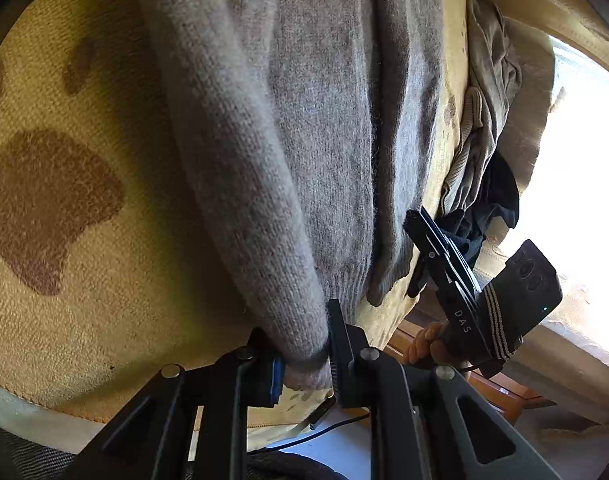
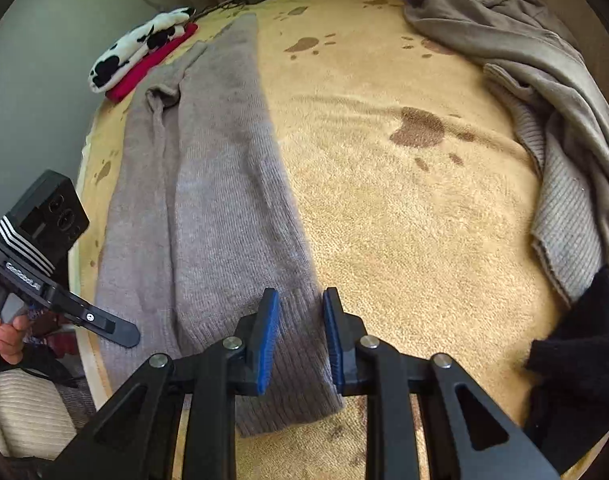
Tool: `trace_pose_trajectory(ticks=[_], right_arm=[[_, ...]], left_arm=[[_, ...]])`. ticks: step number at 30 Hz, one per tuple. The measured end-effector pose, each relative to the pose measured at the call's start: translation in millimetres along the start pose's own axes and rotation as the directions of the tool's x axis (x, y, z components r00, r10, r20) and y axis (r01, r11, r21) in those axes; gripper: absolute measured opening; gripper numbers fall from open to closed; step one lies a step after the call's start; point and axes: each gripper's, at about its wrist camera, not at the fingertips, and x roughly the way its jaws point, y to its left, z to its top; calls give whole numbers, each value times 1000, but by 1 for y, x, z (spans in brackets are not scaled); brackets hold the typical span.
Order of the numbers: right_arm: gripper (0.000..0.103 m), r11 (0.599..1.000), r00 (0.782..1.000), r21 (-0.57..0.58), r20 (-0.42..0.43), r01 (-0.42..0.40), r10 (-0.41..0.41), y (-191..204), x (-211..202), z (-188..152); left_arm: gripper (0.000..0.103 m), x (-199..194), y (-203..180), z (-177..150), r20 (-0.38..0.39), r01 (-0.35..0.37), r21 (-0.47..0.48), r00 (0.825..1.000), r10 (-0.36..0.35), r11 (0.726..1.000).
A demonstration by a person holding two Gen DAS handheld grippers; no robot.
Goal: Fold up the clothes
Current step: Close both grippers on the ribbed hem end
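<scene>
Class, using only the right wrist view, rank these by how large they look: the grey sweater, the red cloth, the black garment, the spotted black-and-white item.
1. grey sweater
2. black garment, though it is cut off at the edge and close to the camera, so unsure
3. spotted black-and-white item and red cloth look alike; both lie far away

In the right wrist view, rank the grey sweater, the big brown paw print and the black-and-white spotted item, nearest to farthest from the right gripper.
1. Grey sweater: its hem lies between the open jaws of the right gripper.
2. Big brown paw print: mid-blanket, ahead and right.
3. Black-and-white spotted item: far left corner.
</scene>
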Motion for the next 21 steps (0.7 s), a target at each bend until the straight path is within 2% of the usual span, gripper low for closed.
trace_pose_trajectory(ticks=[7, 10, 12, 16, 21], right_arm=[[25, 998, 996, 12, -56, -67, 67, -5, 10, 6], [9, 995, 992, 26, -76, -100, 102, -5, 9, 7], [9, 989, 986, 42, -79, -142, 145, -3, 6, 7], [9, 961, 964, 111, -58, -252, 260, -3, -4, 8], [9, 900, 920, 205, 11, -386, 392, -7, -20, 20]], left_arm=[[19, 4, -5, 4, -7, 7, 10, 1000, -6, 1000], [11, 5, -6, 5, -10, 27, 8, 1000, -27, 1000], [10, 2, -7, 5, -8, 45, 12, 999, -45, 999], [10, -12, -16, 4, 7, 93, 43, 996, -93, 995], [10, -36, -22, 4, 43, 142, 63, 989, -144, 988]])
